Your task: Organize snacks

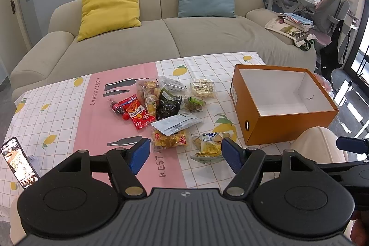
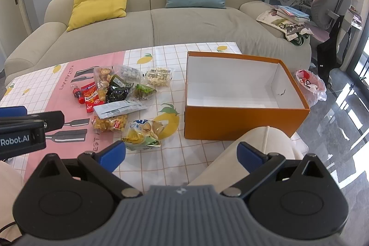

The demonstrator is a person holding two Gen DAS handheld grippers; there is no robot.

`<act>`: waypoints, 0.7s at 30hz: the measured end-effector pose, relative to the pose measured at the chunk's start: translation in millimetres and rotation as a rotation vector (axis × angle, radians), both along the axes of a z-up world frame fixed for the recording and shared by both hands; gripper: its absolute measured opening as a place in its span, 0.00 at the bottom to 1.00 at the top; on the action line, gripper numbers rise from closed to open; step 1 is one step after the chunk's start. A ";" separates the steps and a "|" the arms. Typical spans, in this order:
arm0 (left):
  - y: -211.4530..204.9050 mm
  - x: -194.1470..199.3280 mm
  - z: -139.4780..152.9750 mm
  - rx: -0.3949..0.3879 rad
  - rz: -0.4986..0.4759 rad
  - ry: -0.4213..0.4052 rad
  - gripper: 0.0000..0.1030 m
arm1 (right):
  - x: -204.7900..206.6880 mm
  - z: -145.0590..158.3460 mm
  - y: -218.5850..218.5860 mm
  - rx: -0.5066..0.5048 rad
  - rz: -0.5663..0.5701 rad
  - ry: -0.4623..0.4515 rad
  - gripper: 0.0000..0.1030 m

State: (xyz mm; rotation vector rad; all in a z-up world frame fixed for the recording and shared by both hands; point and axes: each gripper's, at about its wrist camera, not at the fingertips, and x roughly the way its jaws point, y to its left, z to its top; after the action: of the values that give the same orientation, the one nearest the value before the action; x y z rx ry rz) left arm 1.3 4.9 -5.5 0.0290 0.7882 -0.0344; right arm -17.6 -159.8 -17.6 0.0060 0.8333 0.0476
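Several snack packets lie in a loose pile on the table's lemon-print cloth (image 1: 57, 112): a red packet (image 1: 137, 114), a black packet (image 1: 167, 107), a silver packet (image 1: 176, 123), a yellow chips bag (image 1: 171, 139) and a blue-and-yellow bag (image 1: 211, 147) nearest me. An empty orange box (image 1: 281, 126) with a white inside stands to their right. My left gripper (image 1: 185, 157) hovers open above the near table edge, nothing between its blue pads. My right gripper (image 2: 182, 153) is open too, low over the near edge in front of the orange box (image 2: 242, 123).
A small cola bottle (image 1: 114, 107) lies left of the pile. A phone (image 1: 19, 163) is propped at the table's left edge. A person's knee (image 2: 260, 144) shows near the box. Behind the table stands a beige sofa (image 1: 161, 38) with cushions; a cluttered desk and chair stand at the right.
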 end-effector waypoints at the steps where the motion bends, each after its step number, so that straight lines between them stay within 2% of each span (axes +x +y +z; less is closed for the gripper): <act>1: -0.4 -0.4 0.2 0.001 -0.002 0.000 0.81 | 0.0 0.1 0.0 0.000 0.000 0.000 0.97; 21: -1.2 -0.9 0.1 0.002 -0.001 0.002 0.81 | 1.8 0.5 0.2 0.002 0.000 0.011 0.97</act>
State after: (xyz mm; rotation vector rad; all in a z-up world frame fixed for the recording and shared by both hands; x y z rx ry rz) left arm 0.4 3.8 -5.4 0.0316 0.7900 -0.0346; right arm -15.9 -159.6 -17.1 0.0085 0.8447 0.0485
